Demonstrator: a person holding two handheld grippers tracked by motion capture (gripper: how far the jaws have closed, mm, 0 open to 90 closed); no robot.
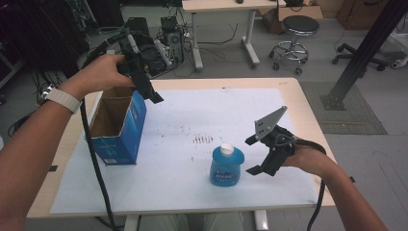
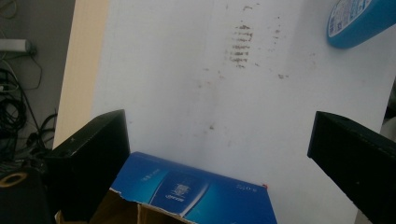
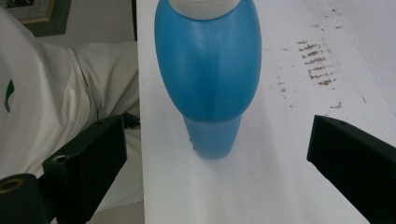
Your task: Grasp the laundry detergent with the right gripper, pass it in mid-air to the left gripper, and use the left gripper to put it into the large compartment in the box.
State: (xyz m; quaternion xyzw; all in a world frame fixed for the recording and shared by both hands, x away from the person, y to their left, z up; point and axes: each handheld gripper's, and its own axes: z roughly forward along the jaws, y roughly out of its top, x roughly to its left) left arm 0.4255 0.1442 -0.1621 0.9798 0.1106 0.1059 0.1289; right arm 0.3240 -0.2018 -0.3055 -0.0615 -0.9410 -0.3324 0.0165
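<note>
A blue bottle [image 1: 226, 166] with a white cap stands upright on the white sheet [image 1: 192, 115], near the front middle. My right gripper [image 1: 252, 155] is just to its right, open, one jaw either side of the bottle's line and clear of it. In the right gripper view the bottle [image 3: 208, 60] is straight ahead of the open gripper [image 3: 217, 126]. An open blue cardboard box [image 1: 118, 127] stands at the left. My left gripper [image 1: 153, 95] hovers open above its far right corner. The left gripper view looks down between the open gripper [image 2: 217, 126] onto the box rim [image 2: 196, 191], with the bottle [image 2: 359, 21] farther off.
Brown smudges [image 1: 203, 139] mark the sheet's middle. Beyond the table lie computer gear and cables on the floor [image 1: 159, 43], a desk and a stool [image 1: 298, 26]. A black slanted post [image 1: 365, 53] stands at the right. Cables trail from both grippers.
</note>
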